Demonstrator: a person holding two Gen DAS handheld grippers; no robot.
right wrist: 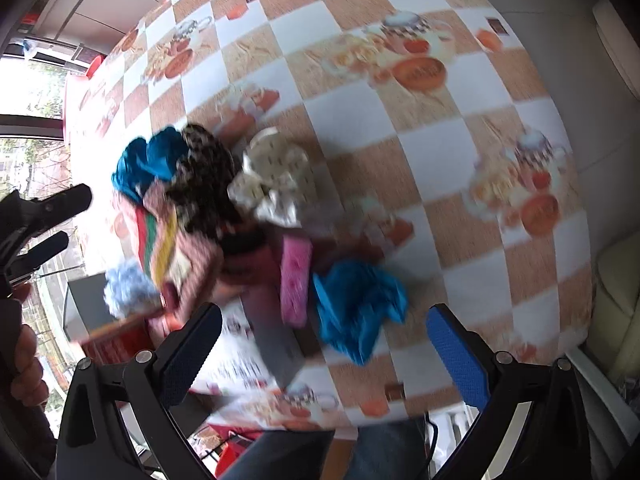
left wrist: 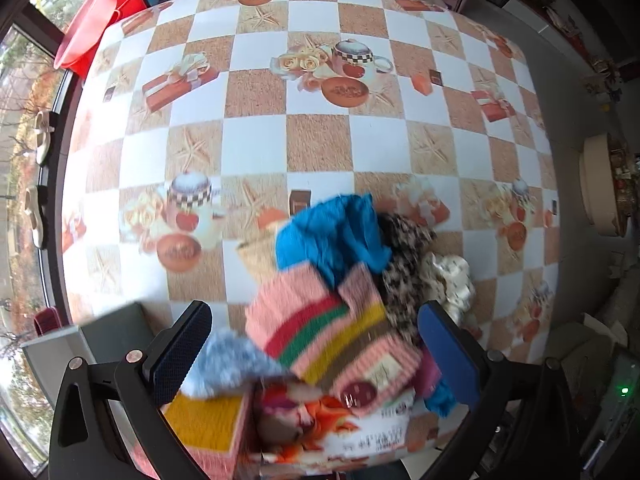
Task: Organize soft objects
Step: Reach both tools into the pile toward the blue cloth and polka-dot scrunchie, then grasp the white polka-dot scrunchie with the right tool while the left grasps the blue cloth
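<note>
A pile of soft things lies on the checkered tablecloth (left wrist: 256, 152). It holds a pink knit piece with red, green and yellow stripes (left wrist: 332, 320), a blue cloth (left wrist: 332, 236), a leopard-print cloth (left wrist: 404, 252) and a cream satin piece (left wrist: 452, 276). A light-blue fluffy item (left wrist: 228, 360) sits on a printed carton (left wrist: 352, 436). My left gripper (left wrist: 316, 354) hangs open over the striped piece and the carton. The right wrist view shows a second blue cloth (right wrist: 360, 304) and a pink item (right wrist: 296, 280) just ahead of my open right gripper (right wrist: 326, 356). My left gripper (right wrist: 56, 226) shows at the left edge.
A grey box (left wrist: 112, 332) stands at the table's near left, beside the carton. Red basins (left wrist: 84, 28) sit off the far left corner. A hand (right wrist: 24, 360) and jeans (right wrist: 300, 456) are at the near table edge. A cream seat (right wrist: 616, 288) is on the right.
</note>
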